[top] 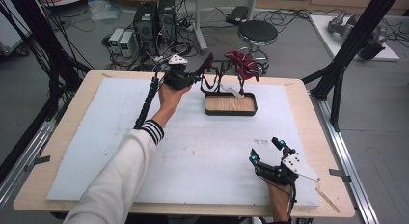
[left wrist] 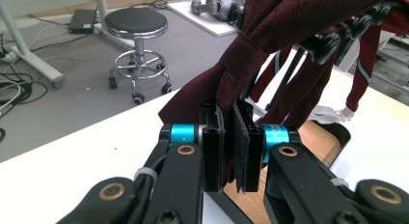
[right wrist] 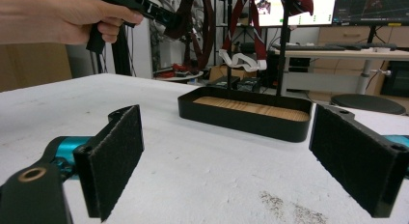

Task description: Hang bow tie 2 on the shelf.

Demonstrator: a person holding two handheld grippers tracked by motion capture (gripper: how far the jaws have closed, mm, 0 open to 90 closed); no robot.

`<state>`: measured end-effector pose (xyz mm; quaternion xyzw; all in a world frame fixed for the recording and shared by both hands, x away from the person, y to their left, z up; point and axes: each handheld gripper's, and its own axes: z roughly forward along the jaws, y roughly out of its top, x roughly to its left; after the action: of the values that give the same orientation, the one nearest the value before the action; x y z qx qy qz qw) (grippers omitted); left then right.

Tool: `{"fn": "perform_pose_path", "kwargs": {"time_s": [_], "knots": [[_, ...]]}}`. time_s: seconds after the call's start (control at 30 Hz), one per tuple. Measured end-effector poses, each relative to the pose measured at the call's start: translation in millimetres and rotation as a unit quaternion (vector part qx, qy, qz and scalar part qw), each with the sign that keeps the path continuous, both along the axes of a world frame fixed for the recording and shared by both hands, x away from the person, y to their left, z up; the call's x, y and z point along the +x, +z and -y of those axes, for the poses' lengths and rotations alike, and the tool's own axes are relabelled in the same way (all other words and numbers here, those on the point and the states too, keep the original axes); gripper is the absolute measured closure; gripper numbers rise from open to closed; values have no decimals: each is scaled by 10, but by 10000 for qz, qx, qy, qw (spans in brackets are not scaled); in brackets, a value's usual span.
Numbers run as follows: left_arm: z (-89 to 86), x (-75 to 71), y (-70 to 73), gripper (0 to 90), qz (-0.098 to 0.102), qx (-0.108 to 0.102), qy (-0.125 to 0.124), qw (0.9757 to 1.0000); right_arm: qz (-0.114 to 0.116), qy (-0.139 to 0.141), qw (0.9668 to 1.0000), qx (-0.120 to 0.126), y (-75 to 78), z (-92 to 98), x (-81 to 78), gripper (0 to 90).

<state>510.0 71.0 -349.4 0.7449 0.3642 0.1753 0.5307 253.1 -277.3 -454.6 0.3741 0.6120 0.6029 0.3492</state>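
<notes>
So my left gripper [left wrist: 229,151] is clamped tight on the loose end of a dark red necktie [left wrist: 270,45] that hangs off the black rack [top: 226,72] standing in the wooden tray [top: 230,105] at the far side of the table. I'd say I'm mid-grab, and next up is a slow pull to slide it off (without tipping the rack). My right gripper [right wrist: 231,161] rests near me, jaws wide apart, nothing in them.

Left tool [top: 195,78] grips dark red tie [top: 206,64] on rack [top: 230,96]; right tool [top: 265,150] rests w/ jaws apart on white mat [top: 193,147].
</notes>
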Motion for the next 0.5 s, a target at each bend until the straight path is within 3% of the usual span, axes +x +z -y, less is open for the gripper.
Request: {"fn": "perform_pose_path", "kwargs": {"time_s": [0.17,0.5], "knots": [[2,-4,-20,832,-65,130,-17,9999,21,7,10000,-14,0,0,2,111],[10,-8,-71,823,-279,118,-116,9995,4,5,10000,7,-1,-2,-4,112]]}}
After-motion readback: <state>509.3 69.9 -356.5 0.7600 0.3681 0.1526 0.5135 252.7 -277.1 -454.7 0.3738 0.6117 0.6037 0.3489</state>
